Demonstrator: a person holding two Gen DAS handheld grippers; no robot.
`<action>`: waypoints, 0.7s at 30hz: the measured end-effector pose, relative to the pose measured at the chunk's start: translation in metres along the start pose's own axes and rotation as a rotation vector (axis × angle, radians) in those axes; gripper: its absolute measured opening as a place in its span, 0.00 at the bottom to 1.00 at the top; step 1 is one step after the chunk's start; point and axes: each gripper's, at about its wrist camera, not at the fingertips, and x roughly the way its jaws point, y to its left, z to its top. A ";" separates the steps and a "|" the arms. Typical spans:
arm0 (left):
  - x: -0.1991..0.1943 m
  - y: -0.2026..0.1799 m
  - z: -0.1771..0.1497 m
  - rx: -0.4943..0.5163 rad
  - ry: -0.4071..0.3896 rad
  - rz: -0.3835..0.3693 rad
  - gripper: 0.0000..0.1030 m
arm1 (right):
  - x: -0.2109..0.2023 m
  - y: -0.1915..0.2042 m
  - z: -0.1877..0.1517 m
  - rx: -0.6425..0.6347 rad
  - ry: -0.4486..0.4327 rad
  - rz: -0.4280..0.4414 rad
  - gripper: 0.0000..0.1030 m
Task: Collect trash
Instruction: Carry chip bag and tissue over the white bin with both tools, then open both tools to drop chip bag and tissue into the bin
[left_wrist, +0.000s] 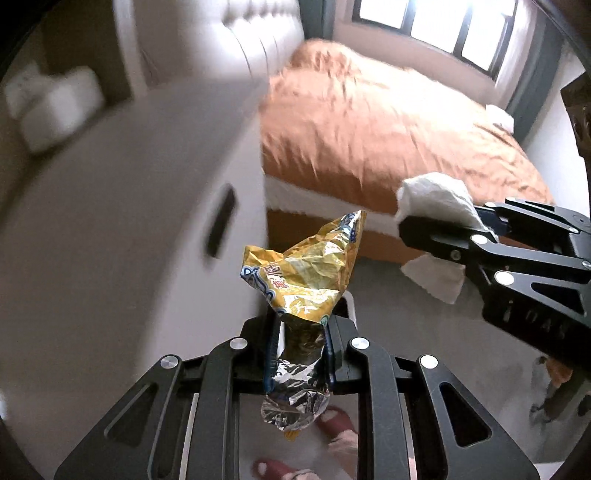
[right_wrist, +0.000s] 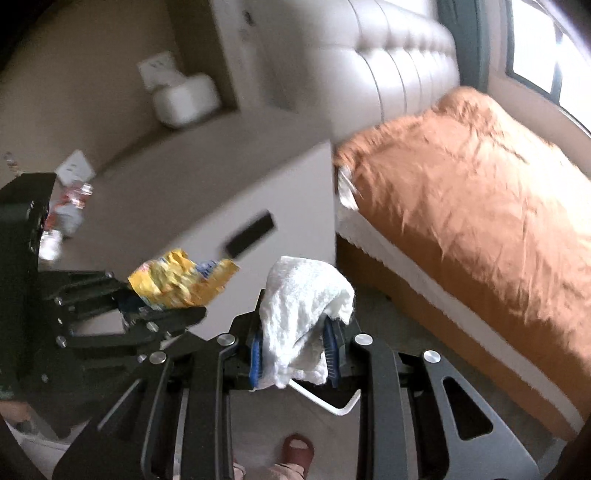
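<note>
While both tongs are loaded, left tongs (left_wrist: 300, 334) clenching the crumpled yellow foil snack wrapper (left_wrist: 301, 273) upright, right tongs (right_wrist: 295, 345) clenching the white crumpled tissue (right_wrist: 301, 314), a half-hidden white bin rim (right_wrist: 328, 404) lies below, nearer the right.

Two grippers: the left gripper (left_wrist: 300, 343) and the right gripper (right_wrist: 295, 347). One yellow snack wrapper (left_wrist: 306, 273), one white tissue (right_wrist: 303, 314), one bed (left_wrist: 388, 140), one white cabinet (left_wrist: 122, 221), two red slippers (left_wrist: 334, 419).
</note>
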 end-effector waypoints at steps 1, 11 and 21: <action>0.019 -0.003 -0.002 0.002 0.017 -0.008 0.19 | 0.013 -0.007 -0.005 0.007 0.010 -0.005 0.27; 0.196 -0.014 -0.046 -0.015 0.150 -0.040 0.19 | 0.169 -0.068 -0.071 0.076 0.132 0.000 0.27; 0.322 -0.012 -0.096 -0.032 0.246 -0.056 0.95 | 0.277 -0.100 -0.136 0.061 0.214 -0.006 0.96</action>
